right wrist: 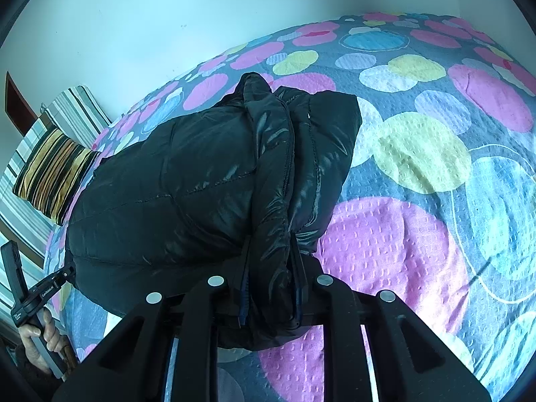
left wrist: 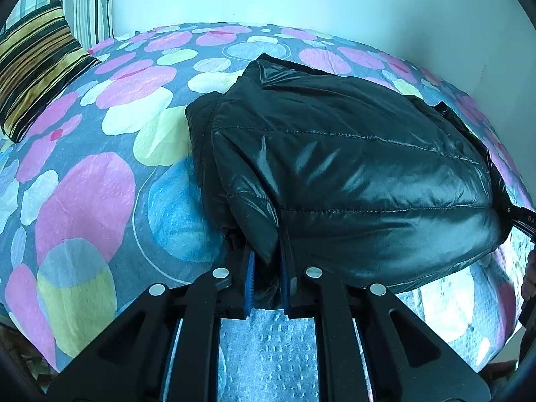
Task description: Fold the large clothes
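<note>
A shiny black puffer jacket (left wrist: 351, 167) lies folded into a thick bundle on the bed. My left gripper (left wrist: 268, 268) is shut on its near left corner, with the fabric pinched between the blue pads (left wrist: 249, 278). My right gripper (right wrist: 271, 284) is shut on a thick fold at the jacket's (right wrist: 187, 184) other end, near the zipper seam. The left gripper also shows in the right wrist view (right wrist: 63, 276), at the jacket's far side, held by a hand.
The bedspread (left wrist: 100, 184) is grey with pink, yellow and blue circles. A striped brown cushion (left wrist: 33, 67) and a striped pillow (left wrist: 90, 3) lie at the head of the bed against a pale wall. The bed edge drops off near the left gripper.
</note>
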`<state>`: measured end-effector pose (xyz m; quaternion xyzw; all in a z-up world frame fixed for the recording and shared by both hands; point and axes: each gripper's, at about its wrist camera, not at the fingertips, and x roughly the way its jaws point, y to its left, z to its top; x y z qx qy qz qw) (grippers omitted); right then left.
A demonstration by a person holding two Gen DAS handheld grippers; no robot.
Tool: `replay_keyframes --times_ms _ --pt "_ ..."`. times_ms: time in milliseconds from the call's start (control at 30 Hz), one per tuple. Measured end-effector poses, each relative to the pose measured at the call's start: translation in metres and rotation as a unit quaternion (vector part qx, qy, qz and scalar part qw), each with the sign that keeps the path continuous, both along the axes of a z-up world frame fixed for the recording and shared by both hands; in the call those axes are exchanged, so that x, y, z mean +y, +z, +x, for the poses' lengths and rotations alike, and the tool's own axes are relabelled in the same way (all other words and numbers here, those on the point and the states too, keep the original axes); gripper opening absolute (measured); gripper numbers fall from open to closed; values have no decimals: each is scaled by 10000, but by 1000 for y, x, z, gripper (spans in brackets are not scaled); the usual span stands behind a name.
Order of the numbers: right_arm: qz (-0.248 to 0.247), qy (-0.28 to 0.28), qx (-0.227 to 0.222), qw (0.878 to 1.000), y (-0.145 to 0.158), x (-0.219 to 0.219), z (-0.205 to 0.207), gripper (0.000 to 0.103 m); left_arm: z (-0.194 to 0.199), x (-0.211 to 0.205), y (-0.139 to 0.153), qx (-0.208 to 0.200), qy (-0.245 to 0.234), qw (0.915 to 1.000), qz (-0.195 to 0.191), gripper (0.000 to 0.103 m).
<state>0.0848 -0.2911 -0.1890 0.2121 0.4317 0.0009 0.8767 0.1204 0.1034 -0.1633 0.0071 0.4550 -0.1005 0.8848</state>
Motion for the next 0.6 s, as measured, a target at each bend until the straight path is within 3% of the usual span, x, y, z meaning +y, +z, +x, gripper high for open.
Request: replay_keyframes --times_ms 600 --pt "-39 -187 -33 9998 1 1 -4 30 -1 2 0 -5 99 9999 -44 17"
